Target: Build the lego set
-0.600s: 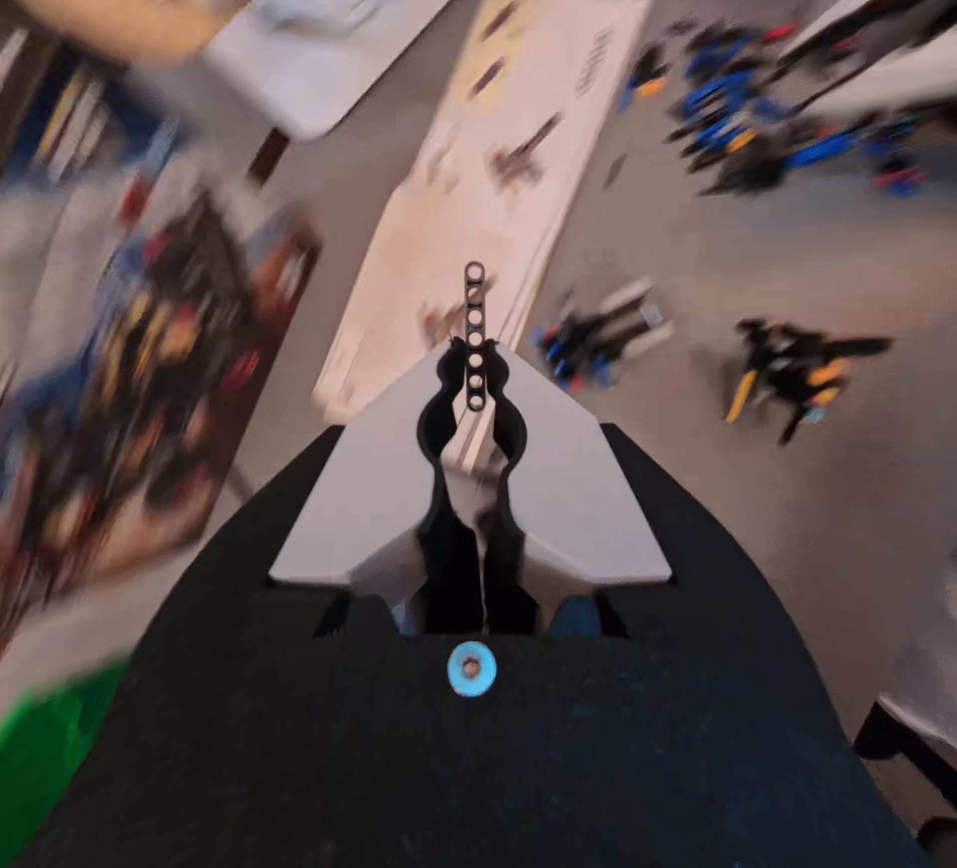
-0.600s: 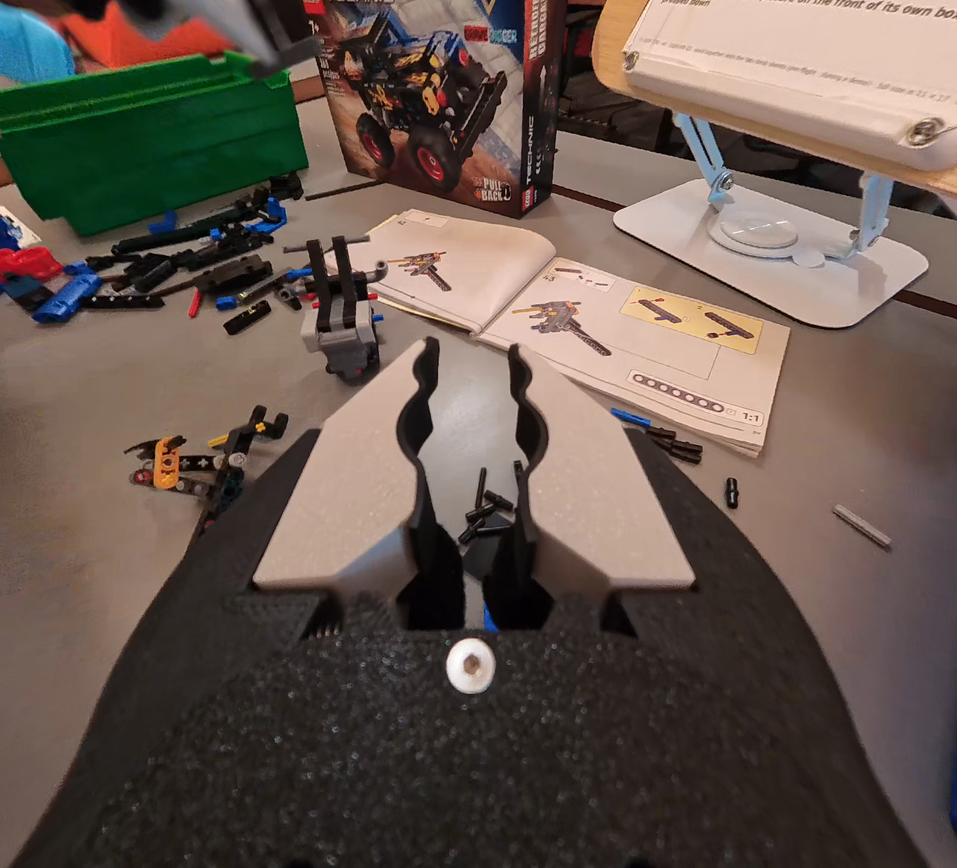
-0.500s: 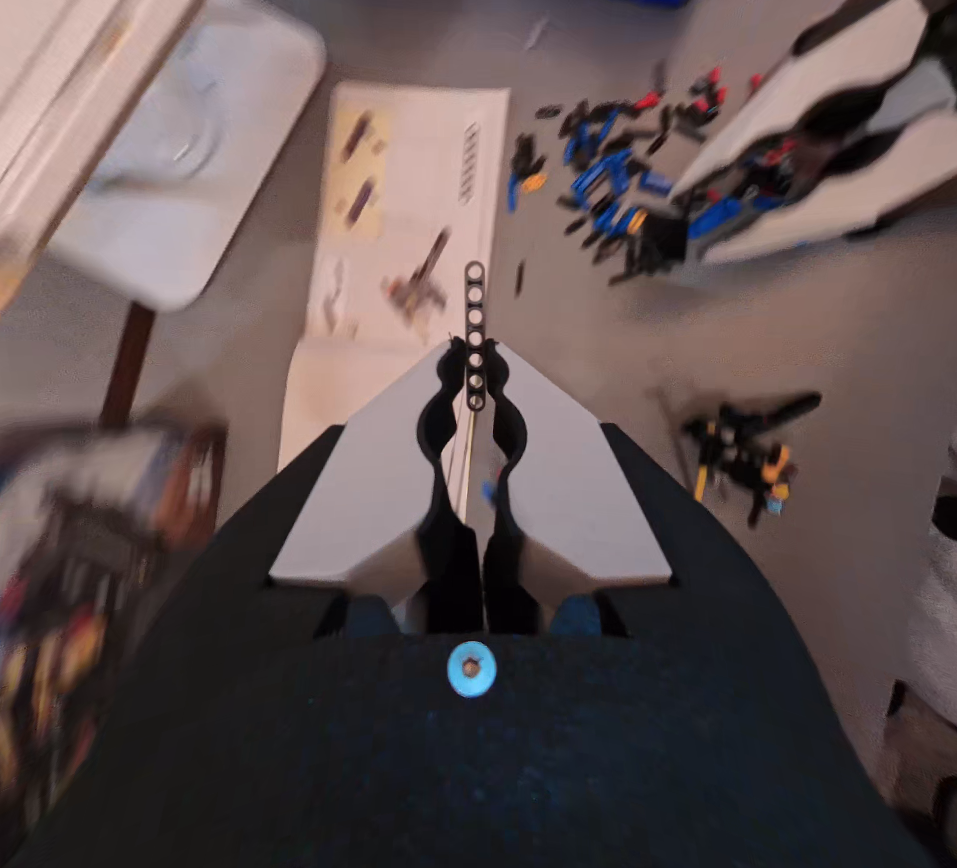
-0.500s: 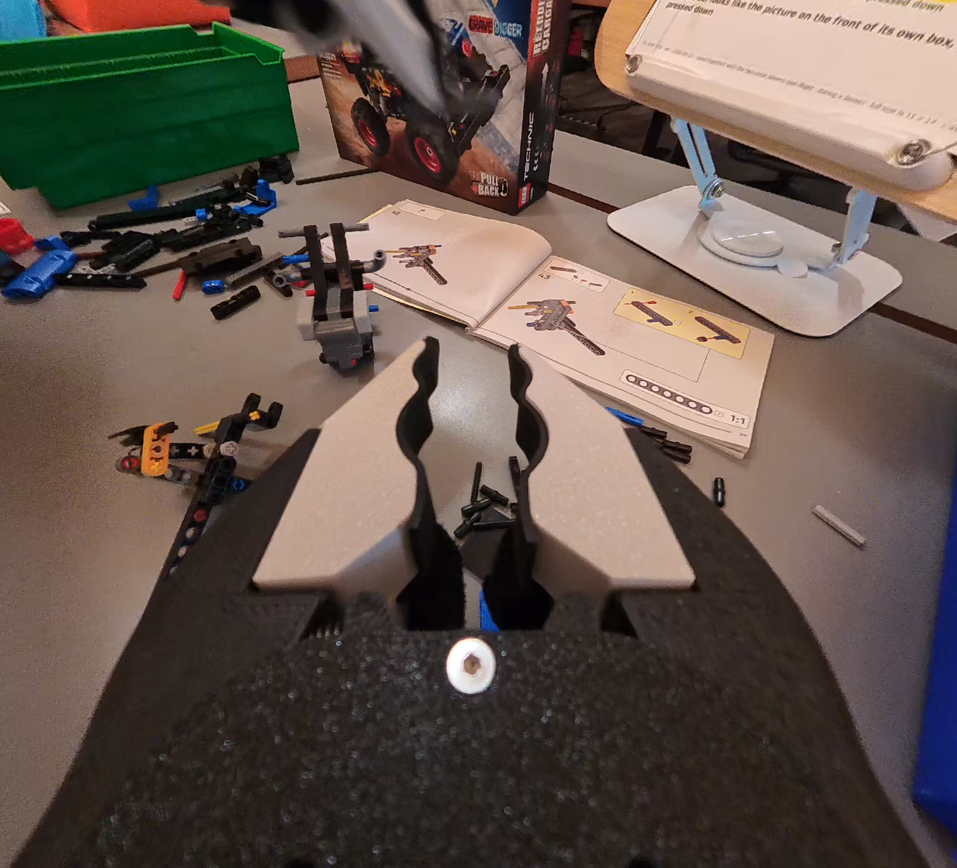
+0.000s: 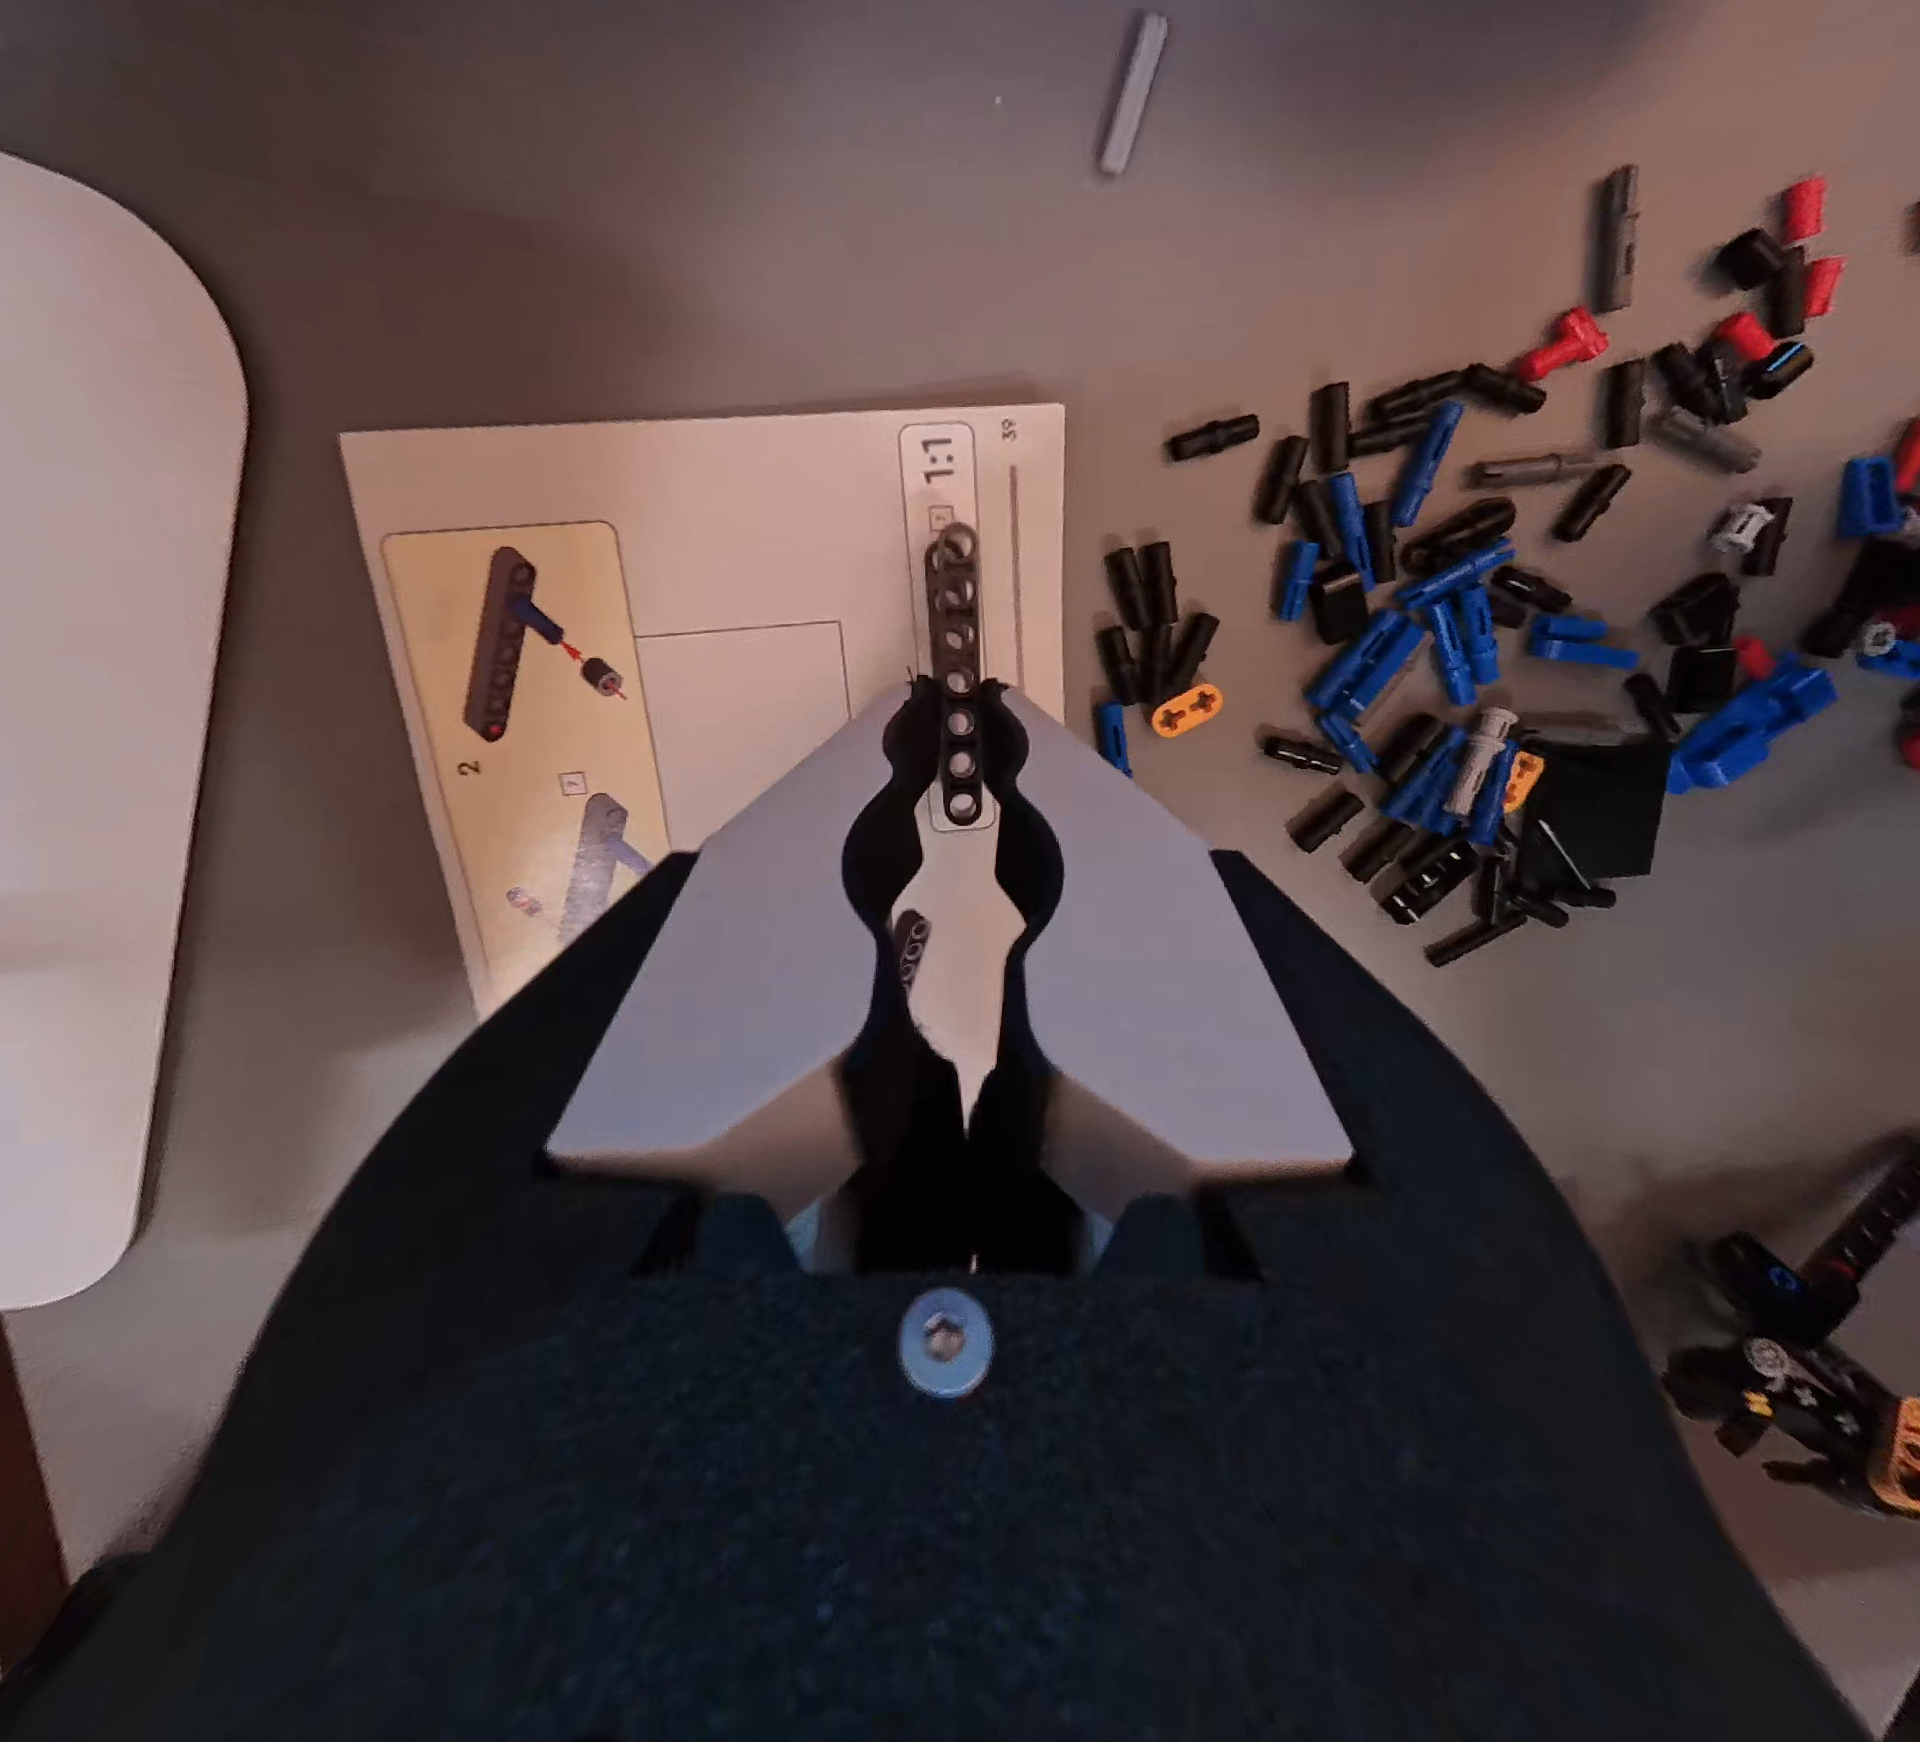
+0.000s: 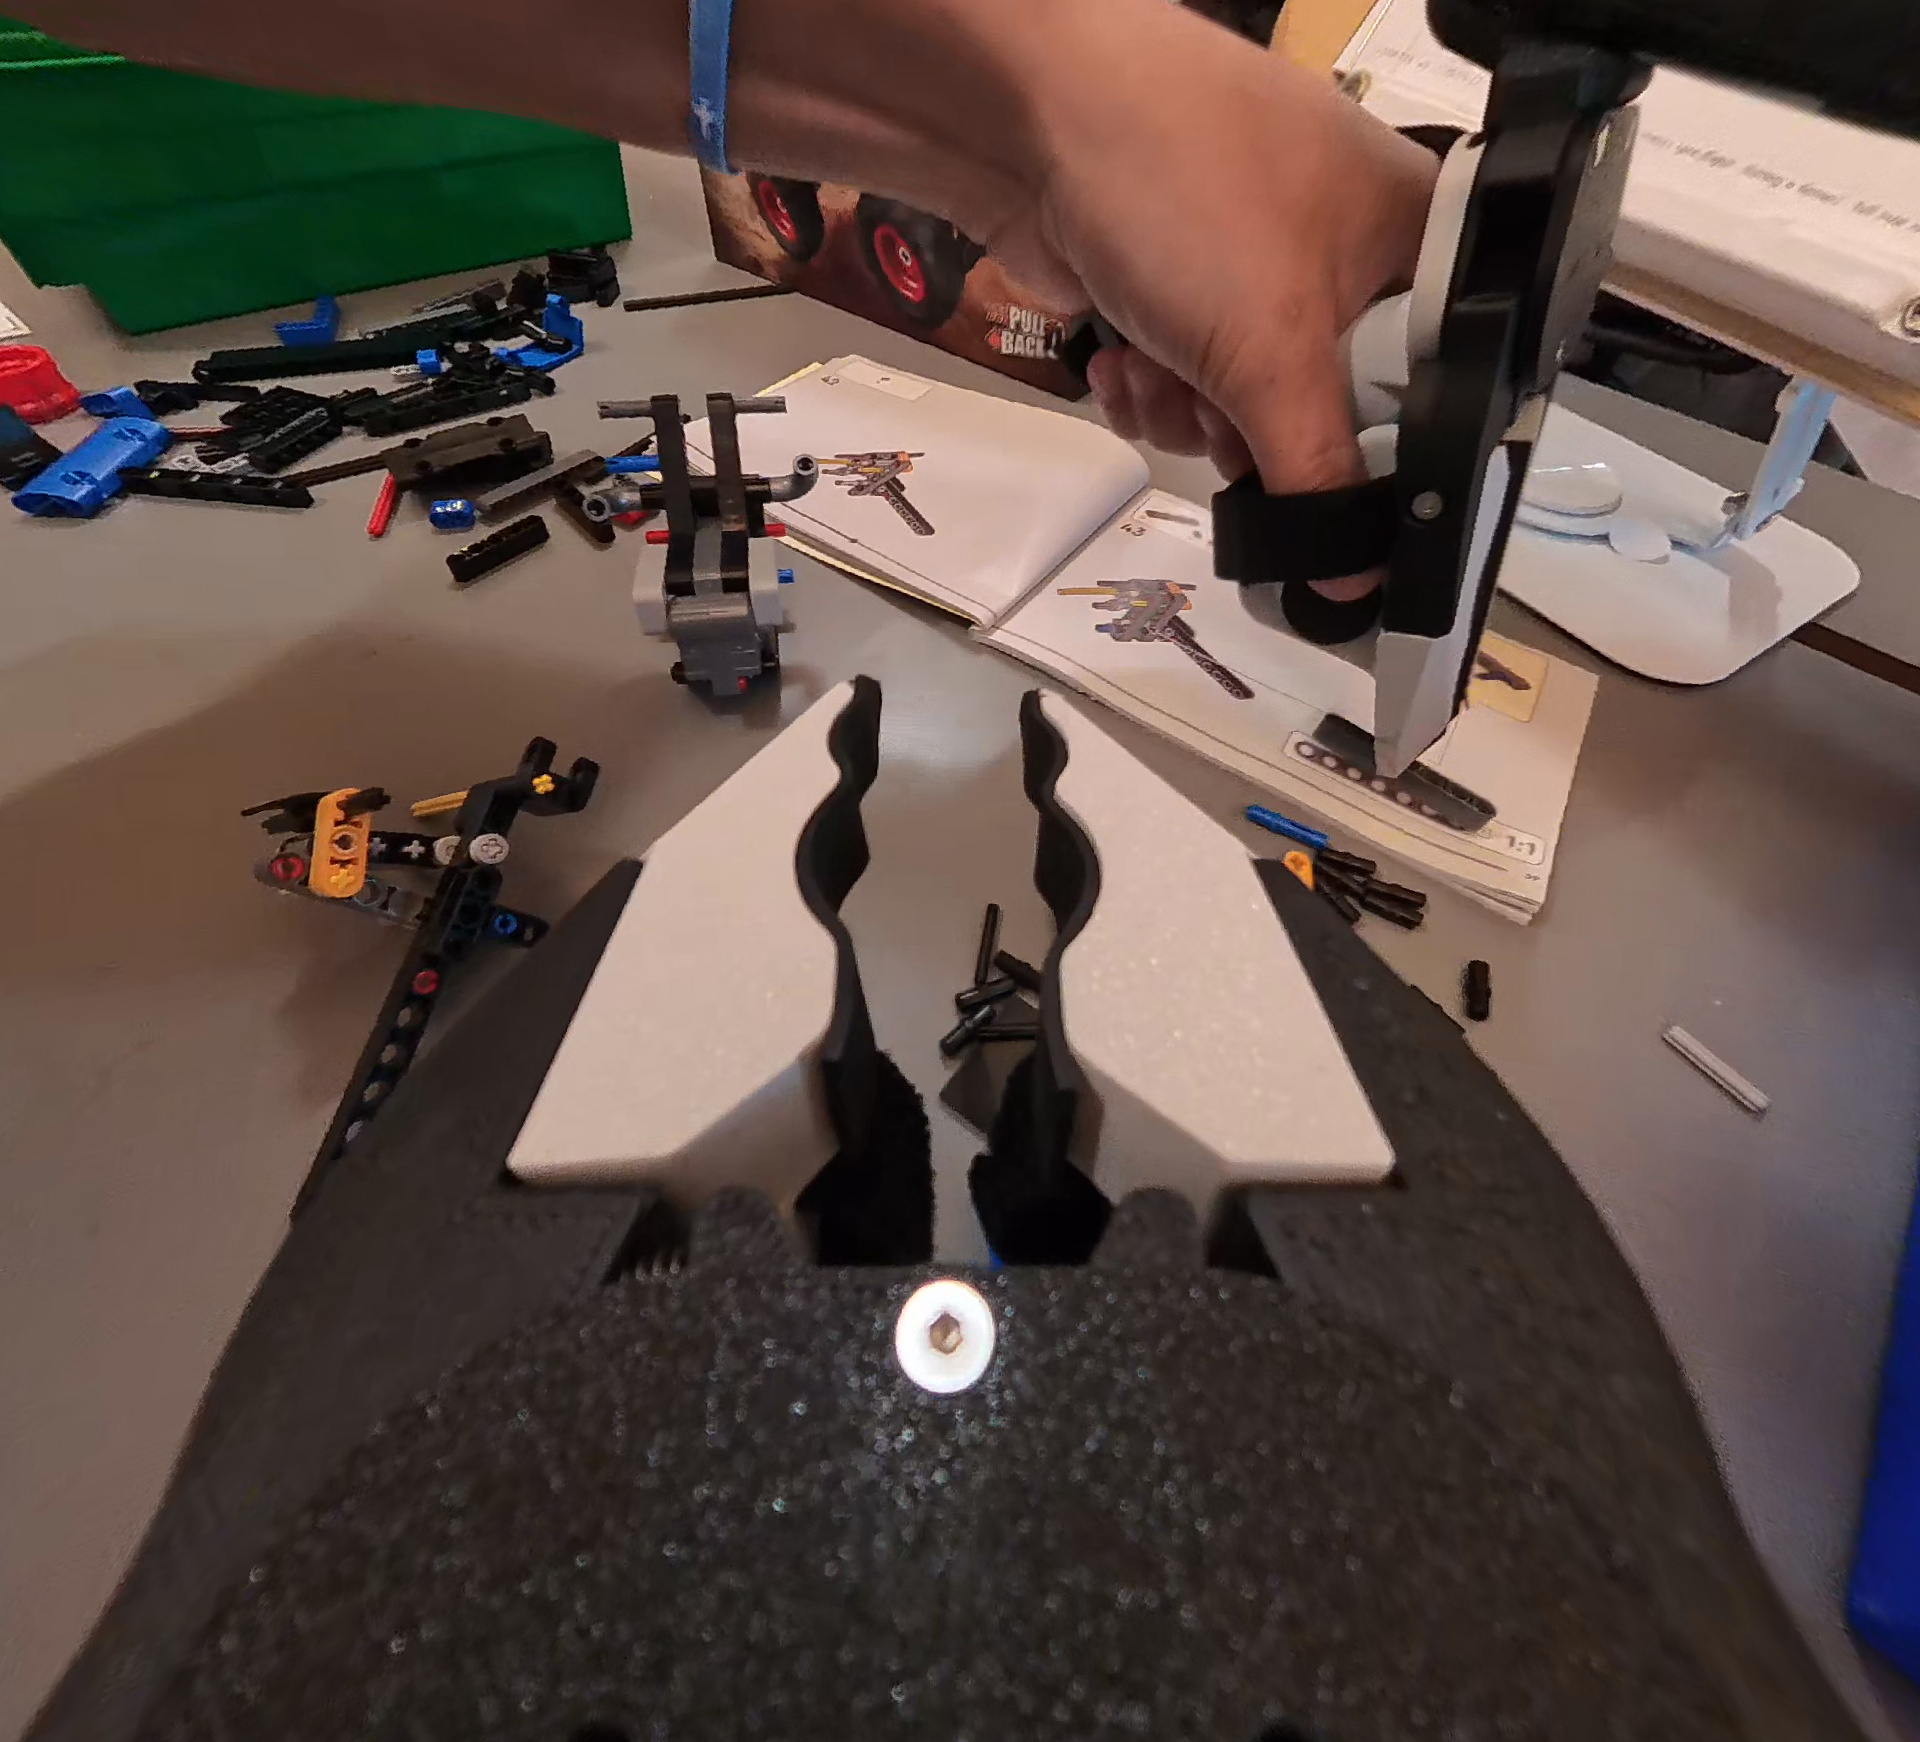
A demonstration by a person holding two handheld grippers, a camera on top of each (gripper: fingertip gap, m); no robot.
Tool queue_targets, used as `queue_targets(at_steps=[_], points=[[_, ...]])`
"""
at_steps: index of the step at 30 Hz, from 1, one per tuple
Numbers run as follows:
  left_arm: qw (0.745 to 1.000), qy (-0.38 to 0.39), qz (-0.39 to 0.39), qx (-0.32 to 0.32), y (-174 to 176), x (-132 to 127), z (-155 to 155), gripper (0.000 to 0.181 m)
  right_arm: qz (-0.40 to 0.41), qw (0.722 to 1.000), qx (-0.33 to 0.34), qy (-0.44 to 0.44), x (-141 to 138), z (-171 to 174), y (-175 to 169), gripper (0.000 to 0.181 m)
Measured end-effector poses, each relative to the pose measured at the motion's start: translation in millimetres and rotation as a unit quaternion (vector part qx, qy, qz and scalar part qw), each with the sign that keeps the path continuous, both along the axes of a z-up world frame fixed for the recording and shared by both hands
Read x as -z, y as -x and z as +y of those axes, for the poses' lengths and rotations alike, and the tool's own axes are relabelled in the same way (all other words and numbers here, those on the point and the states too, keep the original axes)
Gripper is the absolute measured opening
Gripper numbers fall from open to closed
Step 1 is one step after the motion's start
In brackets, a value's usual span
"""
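Note:
My left gripper (image 5: 956,705) is shut on a black beam with holes (image 5: 954,632) and points straight down at the open instruction booklet (image 5: 748,529). The beam lies over the printed scale bar at the page's edge. In the right wrist view the left gripper (image 6: 1403,747) stands upright on the booklet (image 6: 1039,487), held by a hand (image 6: 1195,258). My right gripper (image 6: 951,716) is open and empty, low over the grey table, with several small black pins (image 6: 987,996) between its fingers.
A pile of blue, black and red parts (image 5: 1455,632) lies right of the booklet. A grey-black assembly (image 6: 707,570) and a yellow-black one (image 6: 416,840) stand ahead left. Green bin (image 6: 260,206), set box (image 6: 914,258), white stand base (image 6: 1683,570), grey axle (image 6: 1714,1069). My right fingertips sit around 15 cm from my left ones.
My left gripper has swung across the table and come down over the booklet's corner, still gripping the beam. The right gripper has barely moved and stays open.

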State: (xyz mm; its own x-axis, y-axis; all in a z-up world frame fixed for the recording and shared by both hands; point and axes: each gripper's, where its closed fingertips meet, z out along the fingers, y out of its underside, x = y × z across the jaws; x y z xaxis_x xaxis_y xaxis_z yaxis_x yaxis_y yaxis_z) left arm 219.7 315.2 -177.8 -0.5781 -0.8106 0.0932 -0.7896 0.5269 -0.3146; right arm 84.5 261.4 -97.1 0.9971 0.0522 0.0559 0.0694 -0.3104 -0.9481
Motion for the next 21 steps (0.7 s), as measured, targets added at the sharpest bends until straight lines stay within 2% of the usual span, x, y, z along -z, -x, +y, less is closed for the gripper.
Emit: queue_targets(at_steps=[9, 21], points=[[1.000, 0.004, -0.001, 0.007, 1.4, 5.5, 1.5, 0.005, 0.001, 1.000, 0.001, 0.008, 4.4, 1.4, -0.4, 0.027], [0.999, 0.023, 0.010, -0.037, 1.3, 5.5, 0.4, 0.005, 0.000, 1.000, 0.000, 0.014, 6.9, 2.3, 0.1, 0.027]])
